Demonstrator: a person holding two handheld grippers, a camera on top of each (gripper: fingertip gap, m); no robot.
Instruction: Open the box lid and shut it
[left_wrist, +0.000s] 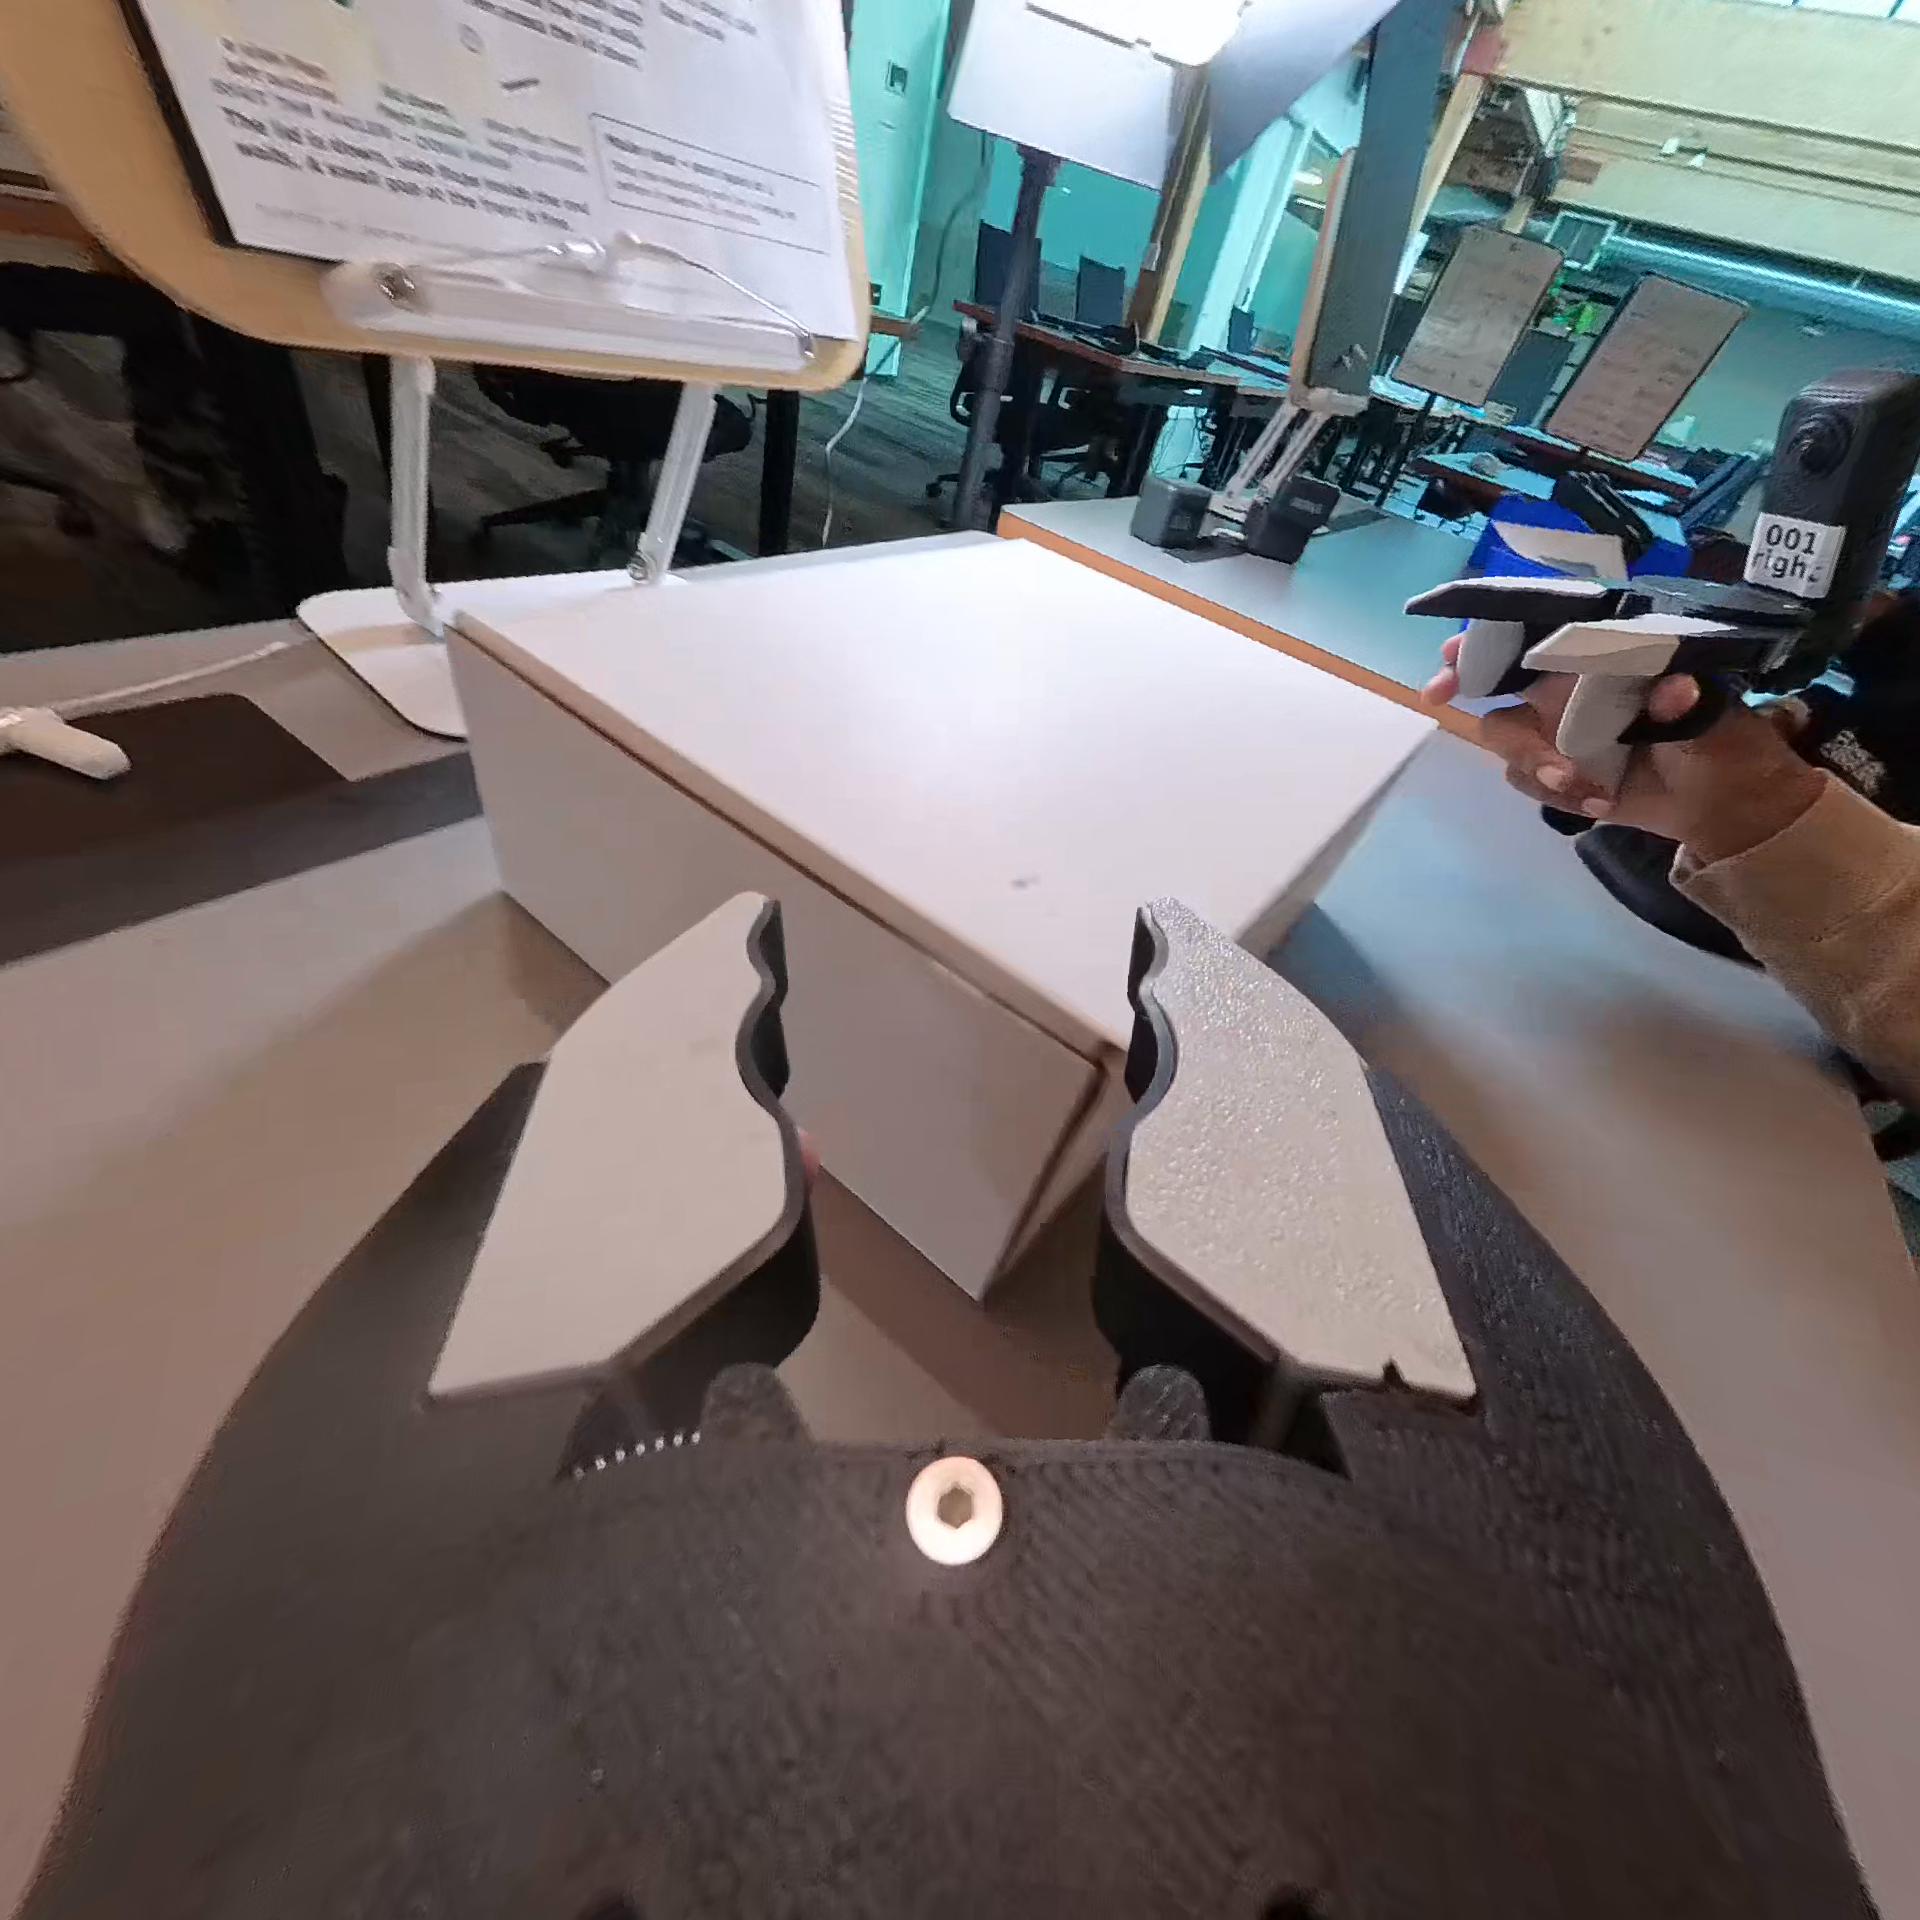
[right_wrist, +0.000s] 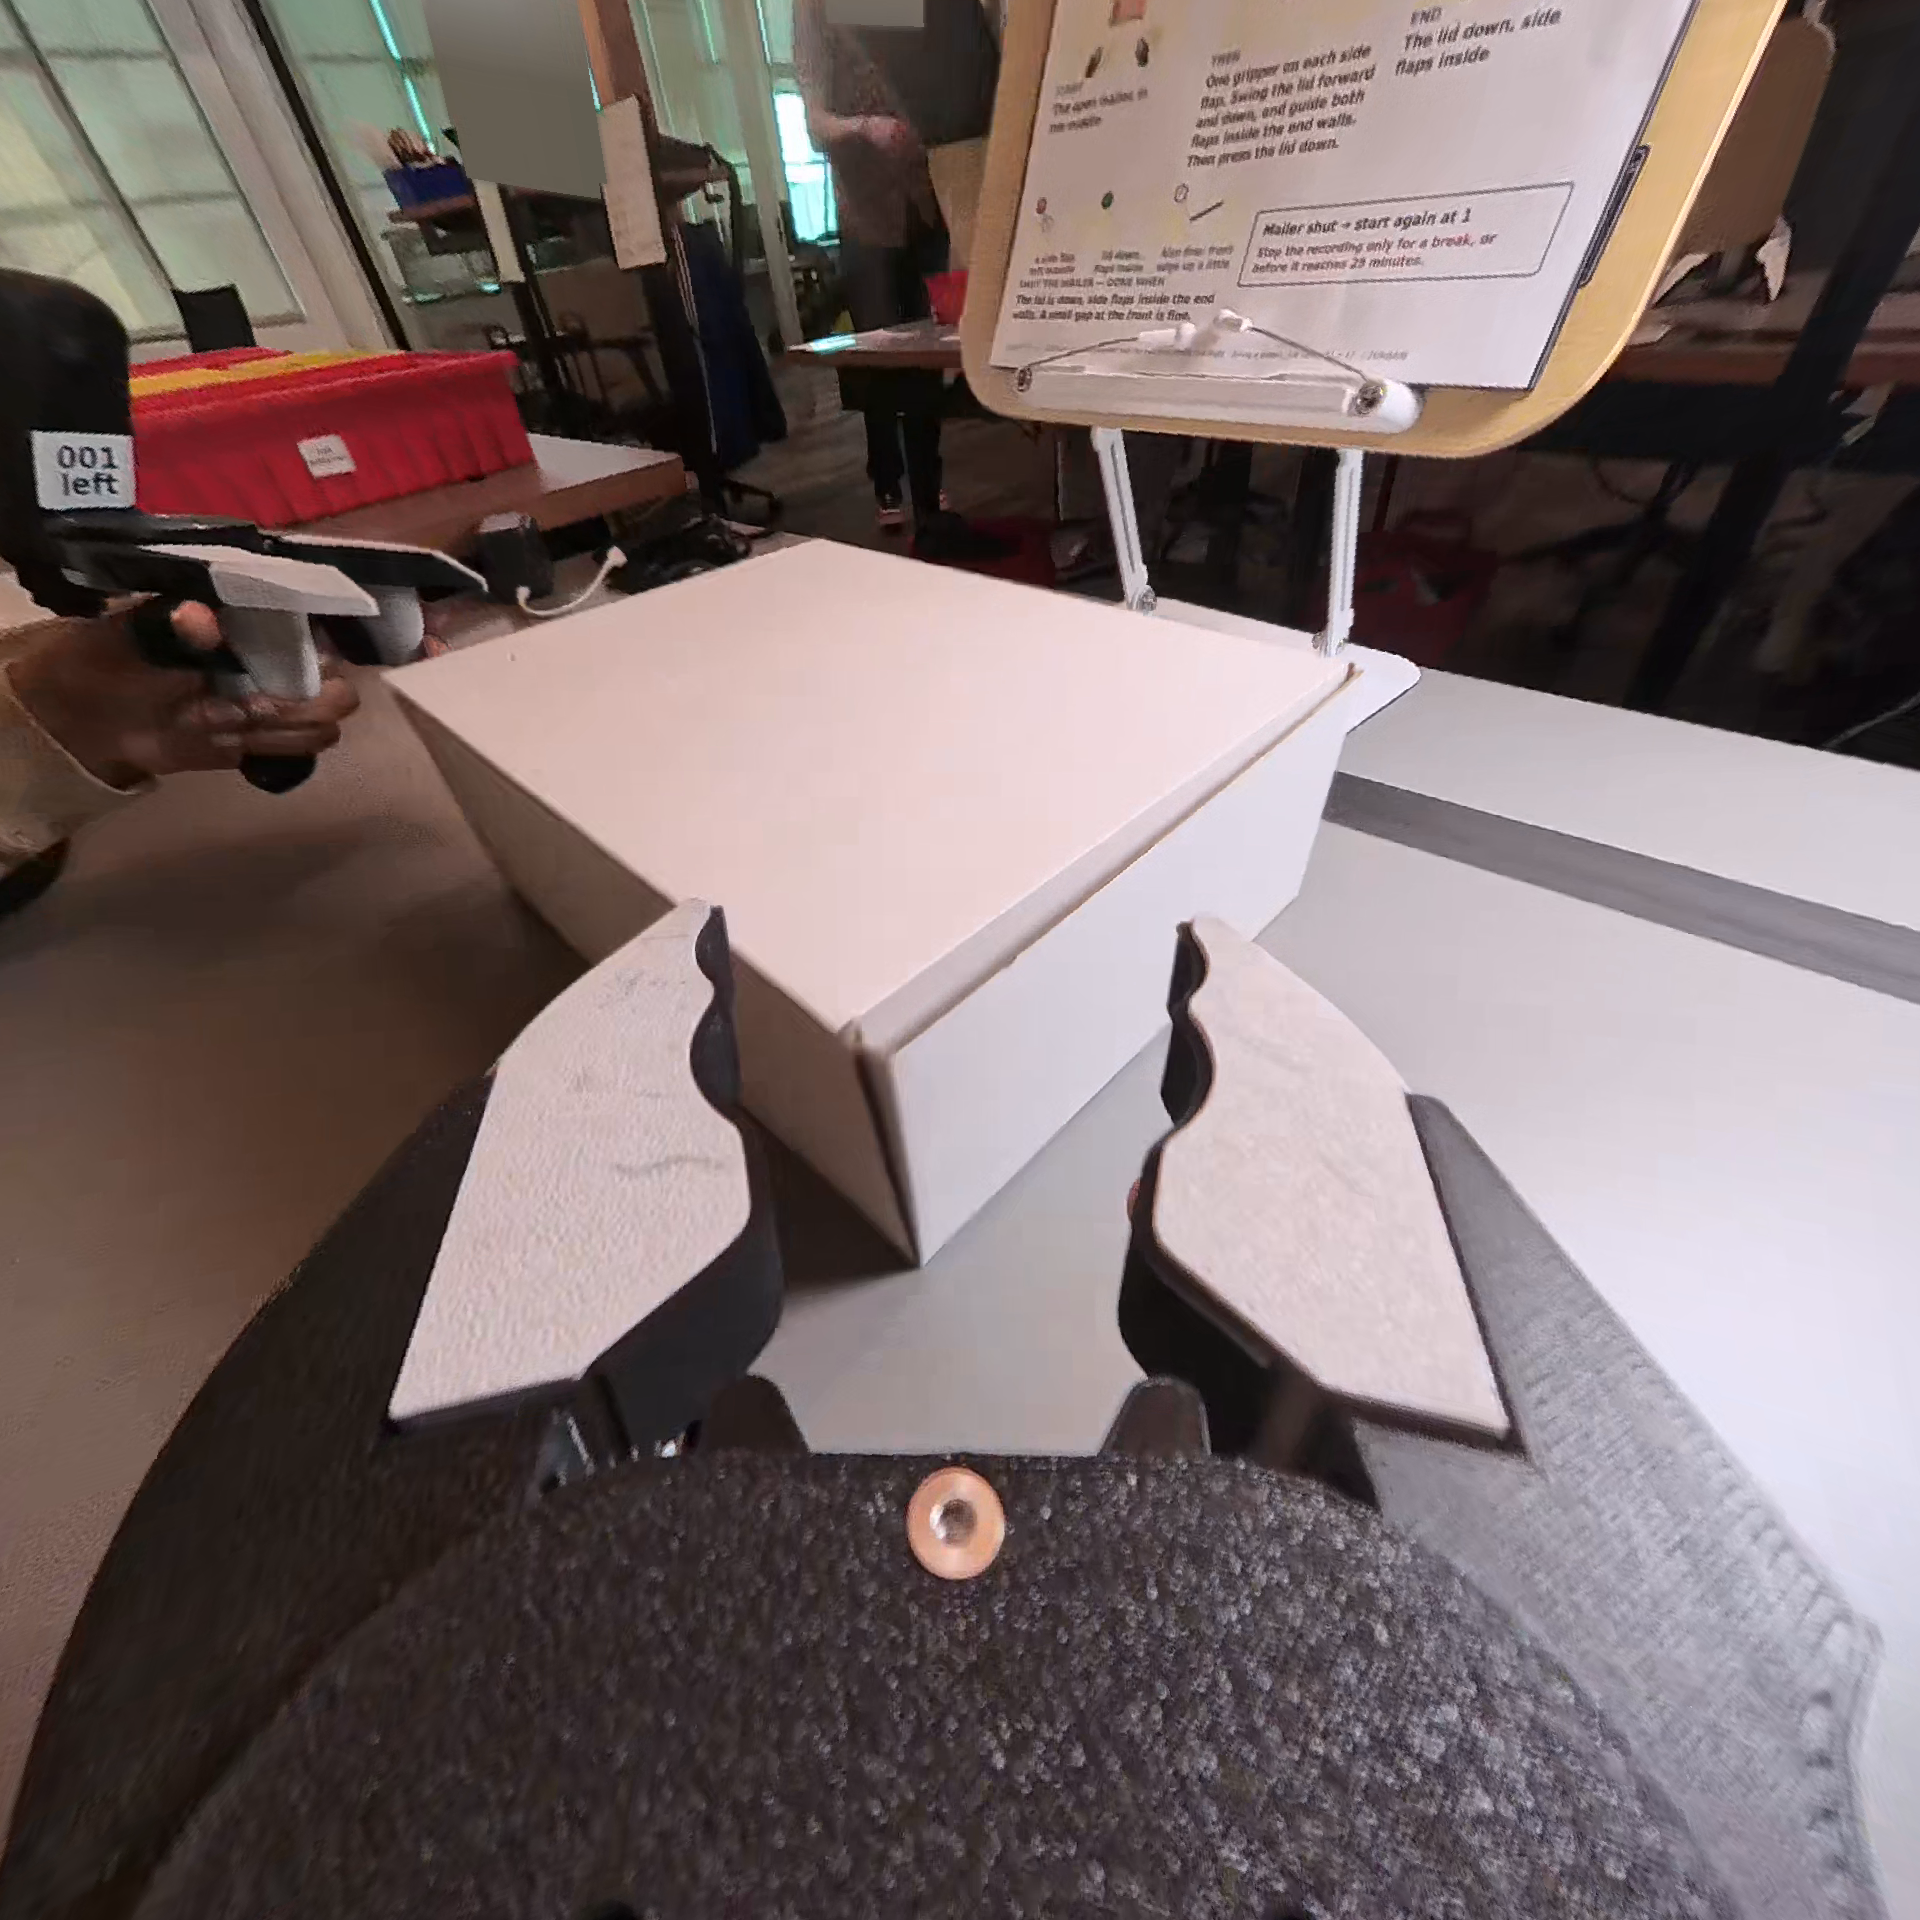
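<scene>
Nearest in the left wrist view, the left gripper (left_wrist: 956, 997) holds its fingers (left_wrist: 644, 1132) spread apart with nothing between them, hovering just short of the near corner of the white box (left_wrist: 790, 987). In the right wrist view the right gripper (right_wrist: 951, 1013) is likewise spread and empty, its fingers (right_wrist: 592, 1174) framing the box's other near corner. The box sits on the grey tabletop (right_wrist: 1621, 1143) between the two grippers, its lid (left_wrist: 935, 717) lying flat and closed on top. Each gripper shows at the edge of the other's view, held in a hand (left_wrist: 1621, 769) beside the box and apart from it. Just beyond the box's far side stands a wooden document stand (right_wrist: 1455, 312) carrying a printed sheet (right_wrist: 1320, 177). Farther off are office desks and whiteboards.
</scene>
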